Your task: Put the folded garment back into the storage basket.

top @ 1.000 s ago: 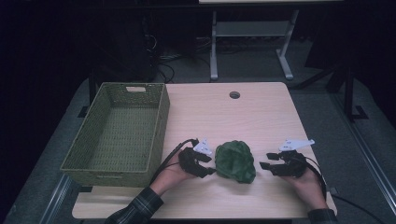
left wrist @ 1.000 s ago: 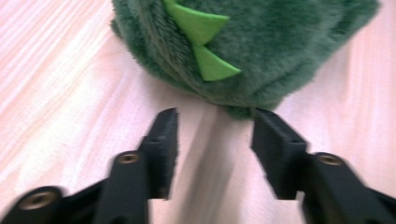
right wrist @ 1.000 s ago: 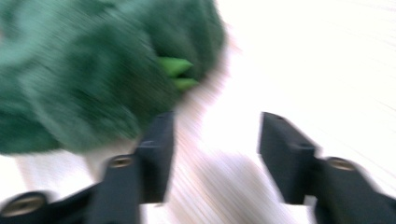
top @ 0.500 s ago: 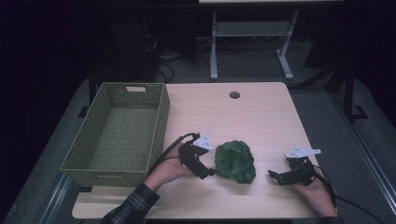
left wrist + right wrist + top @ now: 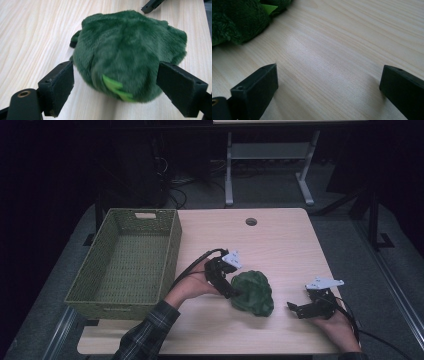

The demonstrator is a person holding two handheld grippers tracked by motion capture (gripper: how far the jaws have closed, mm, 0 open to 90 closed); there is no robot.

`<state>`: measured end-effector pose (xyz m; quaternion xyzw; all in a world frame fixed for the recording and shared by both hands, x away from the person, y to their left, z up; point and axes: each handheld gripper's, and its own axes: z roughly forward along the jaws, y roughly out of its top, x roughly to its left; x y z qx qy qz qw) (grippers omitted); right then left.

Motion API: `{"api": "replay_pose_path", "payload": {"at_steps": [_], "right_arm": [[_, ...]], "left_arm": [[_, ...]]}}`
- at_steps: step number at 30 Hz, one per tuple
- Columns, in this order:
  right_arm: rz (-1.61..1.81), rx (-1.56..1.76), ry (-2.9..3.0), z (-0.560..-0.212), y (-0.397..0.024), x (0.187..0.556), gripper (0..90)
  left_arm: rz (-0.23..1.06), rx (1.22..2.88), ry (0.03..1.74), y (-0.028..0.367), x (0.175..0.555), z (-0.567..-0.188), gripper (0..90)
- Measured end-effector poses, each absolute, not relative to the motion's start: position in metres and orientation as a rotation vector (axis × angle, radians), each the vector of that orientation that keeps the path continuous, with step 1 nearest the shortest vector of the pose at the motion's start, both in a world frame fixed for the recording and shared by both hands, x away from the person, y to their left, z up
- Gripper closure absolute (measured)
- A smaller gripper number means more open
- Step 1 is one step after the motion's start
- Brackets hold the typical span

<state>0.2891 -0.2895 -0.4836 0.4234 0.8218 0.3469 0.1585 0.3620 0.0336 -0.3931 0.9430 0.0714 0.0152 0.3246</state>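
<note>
Starting at the left of the high view, a green woven basket [image 5: 125, 260] with a handle slot in its far wall sits on the light wooden table [image 5: 280, 245], its right wall running along beside the person's left forearm in a plaid sleeve [image 5: 145, 332]. Just right of the basket, the left hand [image 5: 192, 287] holds the left gripper [image 5: 235, 292], its grey plate up and a black cable looping back toward the basket; its tip is at the near-left side of a dark green plush toy [image 5: 253, 292]. Seen from the left gripper view, the left gripper [image 5: 115, 82] has its jaws spread wide, one on either side of the plush toy [image 5: 130, 52], the left pad close against the fur and the right pad just beside it with a thin gap, so the toy is flanked but not squeezed; a bright green patch [image 5: 116, 87] shows on the toy's near face. The toy rests on the table near its front-middle. Farther right, apart from the toy, the right hand [image 5: 337, 325] holds the right gripper [image 5: 295, 309] low over the table near its front-right corner, pointing toward the toy. Its own camera shows the right gripper [image 5: 328, 82] with jaws wide apart over bare wood, holding nothing, the plush toy [image 5: 239, 17] off at the upper left.
</note>
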Motion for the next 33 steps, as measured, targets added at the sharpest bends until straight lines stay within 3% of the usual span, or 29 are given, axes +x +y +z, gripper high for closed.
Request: {"api": "replay_pose_path", "payload": {"at_steps": [16, 33], "right_arm": [[0.991, 1.214, 2.349, -0.484, -0.289, 0.289, 1.7], [0.988, 1.212, 2.345, -0.484, -0.29, 0.29, 1.7]], "left_arm": [[-0.045, 2.576, 0.105, 0.01, 0.359, -0.427, 14.7], [-0.014, 2.656, 0.077, 0.002, 0.349, -0.453, 14.5]]}}
